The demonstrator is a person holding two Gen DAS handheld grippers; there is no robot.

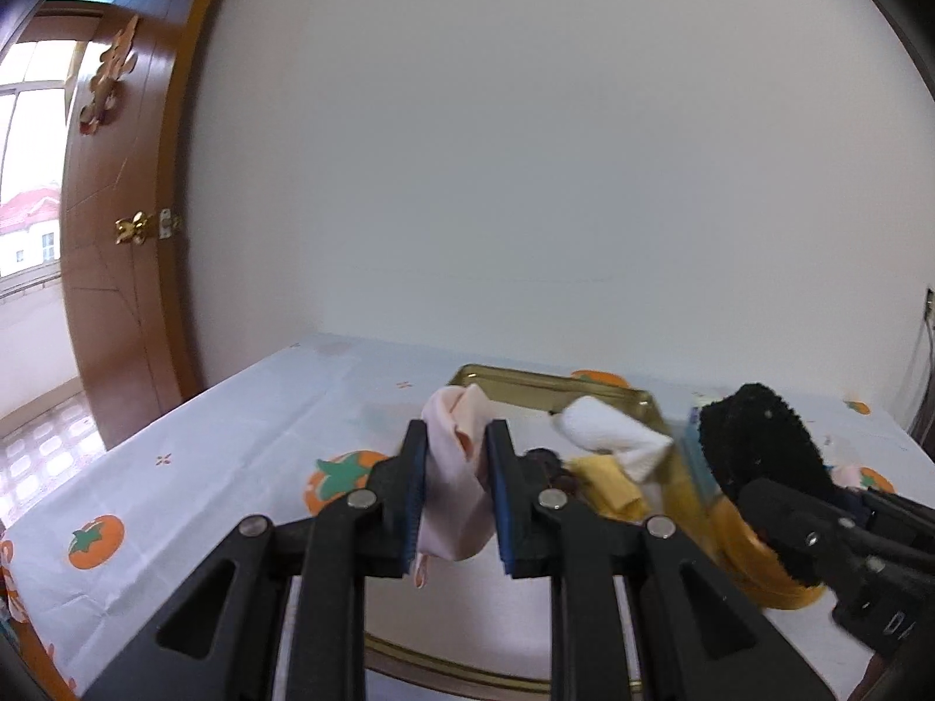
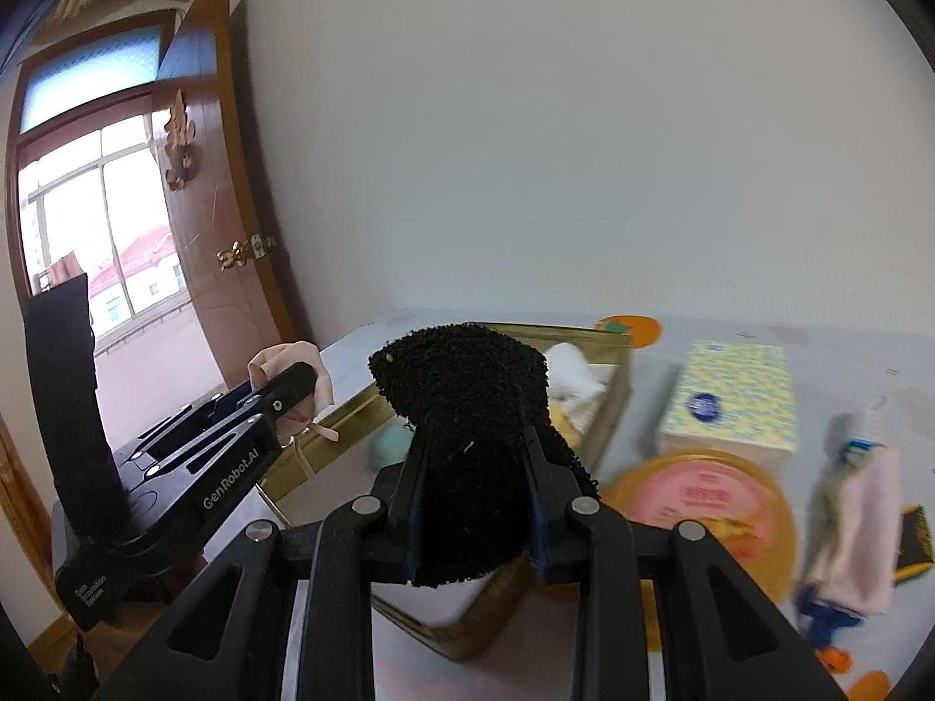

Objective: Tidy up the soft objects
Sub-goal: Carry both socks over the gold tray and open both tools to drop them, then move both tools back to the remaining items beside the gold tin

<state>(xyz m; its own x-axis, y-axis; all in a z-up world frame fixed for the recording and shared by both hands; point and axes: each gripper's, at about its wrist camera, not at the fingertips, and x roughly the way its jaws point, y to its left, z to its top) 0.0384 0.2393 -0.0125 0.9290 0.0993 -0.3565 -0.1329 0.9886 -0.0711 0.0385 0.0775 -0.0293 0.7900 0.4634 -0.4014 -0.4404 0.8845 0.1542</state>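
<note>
My left gripper is shut on a pale pink cloth and holds it above the gold tray; the cloth also shows in the right wrist view. My right gripper is shut on a black fuzzy cloth, which shows at the right of the left wrist view. The tray holds a white cloth, a yellow cloth, a dark item and a mint green soft item.
A tomato-print tablecloth covers the table. A yellow tissue box, a round yellow-rimmed lid and a pink-and-blue item lie right of the tray. A white wall stands behind; a wooden door is at the left.
</note>
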